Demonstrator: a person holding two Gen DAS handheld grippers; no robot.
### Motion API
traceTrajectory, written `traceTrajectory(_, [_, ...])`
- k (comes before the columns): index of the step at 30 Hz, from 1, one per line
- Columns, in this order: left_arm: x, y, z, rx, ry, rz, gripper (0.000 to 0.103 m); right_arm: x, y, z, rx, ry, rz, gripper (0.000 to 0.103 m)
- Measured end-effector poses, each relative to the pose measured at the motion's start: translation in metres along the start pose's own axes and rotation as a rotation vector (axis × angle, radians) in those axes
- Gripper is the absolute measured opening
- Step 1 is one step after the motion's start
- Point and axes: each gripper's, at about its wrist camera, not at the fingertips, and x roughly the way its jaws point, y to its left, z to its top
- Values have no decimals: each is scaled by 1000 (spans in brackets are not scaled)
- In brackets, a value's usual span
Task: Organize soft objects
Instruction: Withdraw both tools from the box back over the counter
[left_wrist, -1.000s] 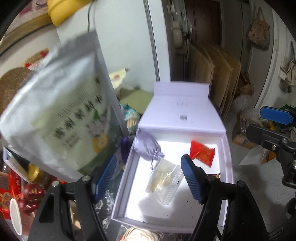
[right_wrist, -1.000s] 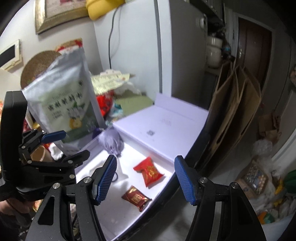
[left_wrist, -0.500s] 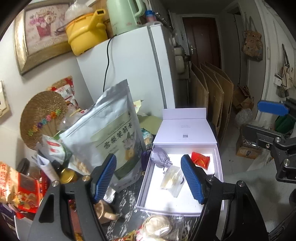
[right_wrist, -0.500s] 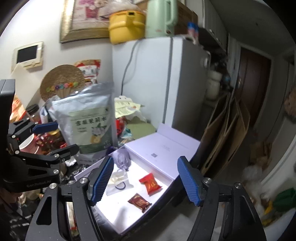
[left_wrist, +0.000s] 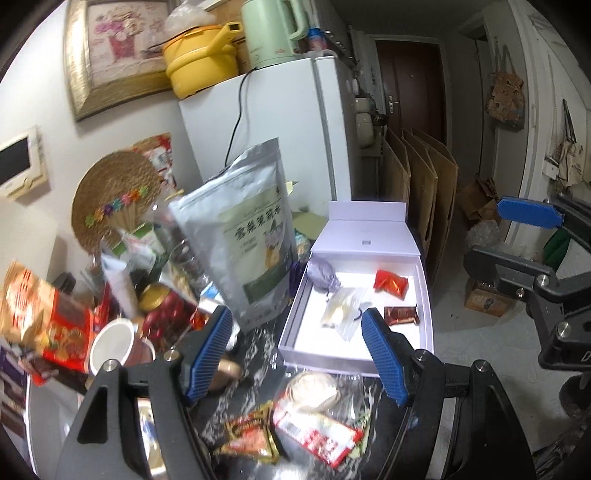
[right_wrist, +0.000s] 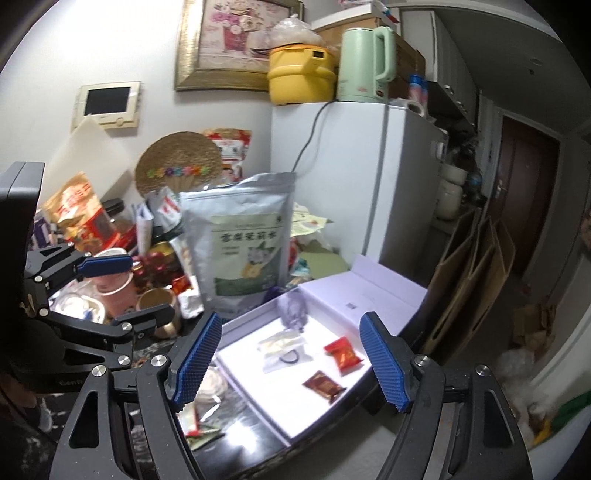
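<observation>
An open lilac box (left_wrist: 424, 295) lies on the dark table. In it are a grey drawstring pouch (left_wrist: 323, 275), a clear zip bag (left_wrist: 343, 310), a red packet (left_wrist: 390, 282) and a brown packet (left_wrist: 400, 315). A tall silver tea pouch (left_wrist: 251, 236) stands just left of the box. My left gripper (left_wrist: 297, 317) hovers open and empty, short of the box's near left corner. My right gripper (right_wrist: 291, 321) hangs above the box's near side; its jaws are opening with nothing between them. Each gripper shows in the other's view: right gripper (left_wrist: 482, 234), left gripper (right_wrist: 151, 288).
Loose packets (left_wrist: 317, 428) and a wrapped round white thing (left_wrist: 312, 391) lie in front of the box. Jars, a cup (left_wrist: 110, 343) and snack bags crowd the table's left. A white fridge (left_wrist: 295, 129) stands behind, cardboard sheets (left_wrist: 421, 177) to its right. The floor drops away right of the box.
Both grippers have drawn back and upward from the box, so the box looks smaller and more of the room shows. The right jaws have spread wider.
</observation>
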Motion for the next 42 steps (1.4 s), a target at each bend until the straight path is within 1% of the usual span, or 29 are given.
traceTrajectory(3, [-9, 5, -12, -40, 2, -14, 72, -4, 12, -7, -6, -2, 24, 79])
traceTrajectory(9, [-18, 9, -35, -61, 6, 26, 72, -3, 31, -22, -15, 12, 88, 80])
traceTrajectory(13, [-19, 15, -52, -88, 30, 38, 72, 3, 42, -33, -4, 33, 133, 80])
traceTrajectory(17, [-16, 22, -67, -122, 58, 48, 72, 10, 51, -43, -6, 56, 153, 80])
traceTrajectory(22, [-6, 32, -86, -169, 102, 42, 72, 21, 62, -57, 4, 91, 180, 80])
traceTrajectory(26, [3, 39, -101, -209, 122, -11, 72, 29, 70, -67, -2, 116, 190, 80])
traceTrajectory(27, [5, 40, -103, -212, 127, -12, 72, 32, 71, -70, 2, 124, 195, 80])
traceTrajectory(30, [14, 41, -114, -213, 154, 12, 72, 38, 73, -77, 19, 142, 204, 80])
traceTrajectory(34, [29, 47, -126, -234, 204, 15, 72, 50, 74, -87, 38, 168, 200, 80])
traceTrajectory(38, [40, 52, -136, -252, 235, 30, 73, 60, 73, -95, 53, 197, 197, 80])
traceTrajectory(39, [42, 53, -138, -255, 240, 36, 76, 63, 73, -98, 57, 205, 196, 80])
traceTrajectory(40, [45, 55, -141, -260, 246, 41, 89, 66, 72, -100, 60, 214, 196, 80])
traceTrajectory(41, [46, 56, -142, -264, 250, 43, 97, 69, 72, -102, 62, 222, 196, 80])
traceTrajectory(42, [48, 57, -144, -269, 250, 42, 103, 72, 70, -105, 65, 231, 195, 80])
